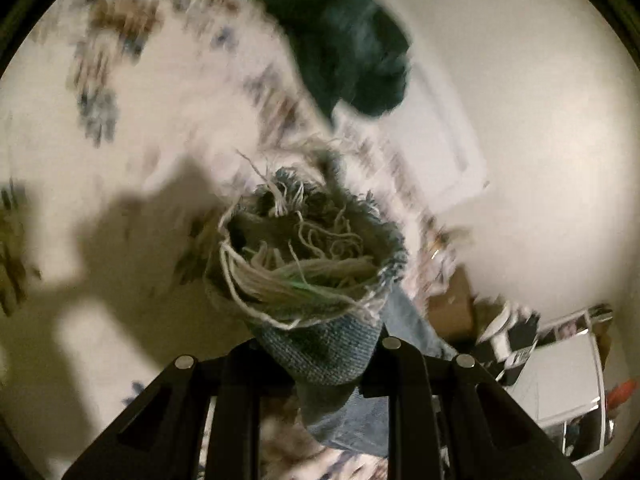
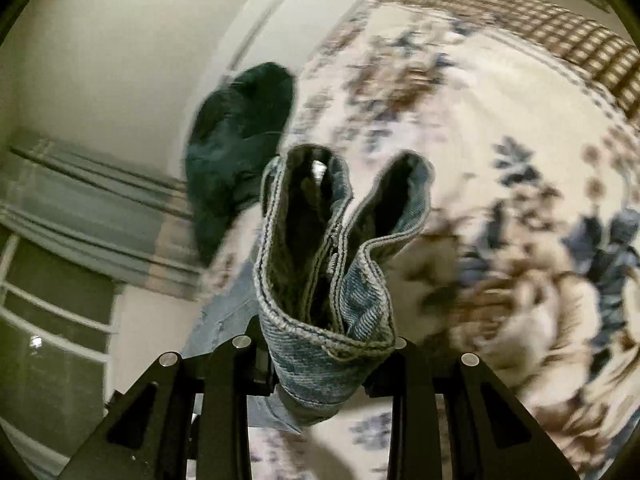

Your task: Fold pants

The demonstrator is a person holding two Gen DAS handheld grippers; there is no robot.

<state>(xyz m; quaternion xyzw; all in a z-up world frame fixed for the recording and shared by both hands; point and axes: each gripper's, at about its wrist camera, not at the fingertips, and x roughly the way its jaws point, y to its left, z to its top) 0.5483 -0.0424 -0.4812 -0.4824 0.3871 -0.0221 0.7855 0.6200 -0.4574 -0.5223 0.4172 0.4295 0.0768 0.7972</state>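
Note:
The pants are light blue jeans. In the left wrist view my left gripper (image 1: 320, 360) is shut on a bunched, frayed leg hem (image 1: 308, 264) with loose white threads, held above the bed. In the right wrist view my right gripper (image 2: 320, 356) is shut on the stitched waistband (image 2: 332, 264), folded into two upright loops. More denim hangs below both grippers (image 1: 352, 420) (image 2: 228, 320). The fingertips are hidden by the cloth.
A floral bedspread (image 2: 500, 200) (image 1: 140, 100) lies under the jeans, with a checked border (image 2: 560, 40). A dark green garment (image 1: 352, 48) (image 2: 236, 140) lies on the bed near the wall. Shelves and clutter (image 1: 568, 380) stand beside the bed. A window frame (image 2: 52, 304) is at left.

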